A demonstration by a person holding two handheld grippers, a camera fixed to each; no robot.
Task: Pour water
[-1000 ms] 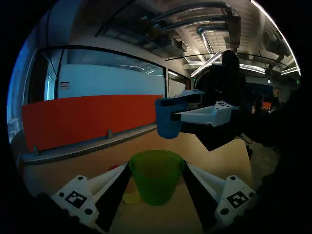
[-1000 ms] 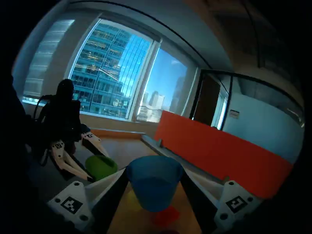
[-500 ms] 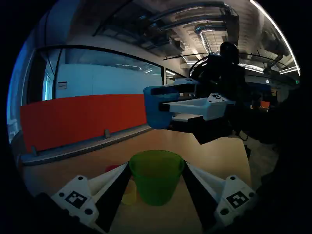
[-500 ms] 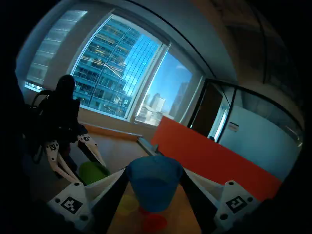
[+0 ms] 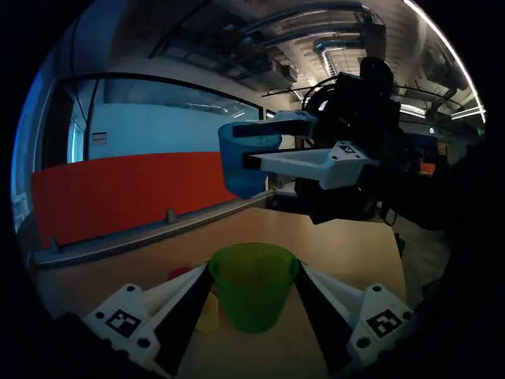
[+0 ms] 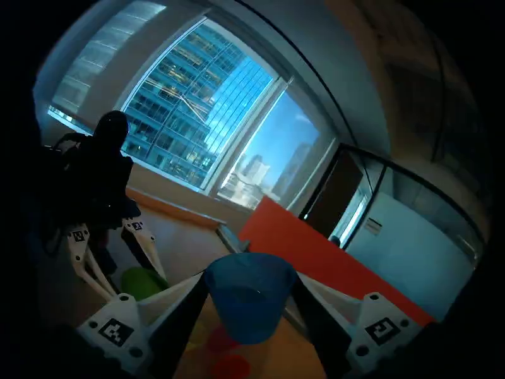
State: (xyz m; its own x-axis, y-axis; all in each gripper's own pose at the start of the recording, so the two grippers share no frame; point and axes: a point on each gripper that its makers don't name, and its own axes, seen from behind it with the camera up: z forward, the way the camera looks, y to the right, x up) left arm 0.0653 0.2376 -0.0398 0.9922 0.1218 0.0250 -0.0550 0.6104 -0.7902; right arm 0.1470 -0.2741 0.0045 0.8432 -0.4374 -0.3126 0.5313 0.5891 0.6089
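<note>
In the left gripper view, the left tool (image 5: 252, 270) is closed on the green cup (image 5: 254, 287), one finger pressing each side, and holds it upright over the surface (image 5: 353, 243). This looks the same as a second ago. Beyond it, the right tool (image 5: 245, 146) clamps the blue cup (image 5: 241, 170). That cup has climbed and drifted across, from beside the green cup's far side to above it and a little to one side. It is not yet tipped. A red thing (image 5: 178, 273) and a yellow one (image 5: 208, 312) lie on the surface beside the left tool's finger.

In the right gripper view, the right tool (image 6: 250, 281) grips the blue cup (image 6: 246, 316) on both sides, and the water (image 6: 252, 292) sits level inside. The view has swung upward, showing more window, and the green cup (image 6: 136, 281) in the left tool (image 6: 140, 284) has sunk lower, partly behind a finger.

I judge the lift to pouring height nearly done. The spout side needs bringing over the green rim, then tilting.
</note>
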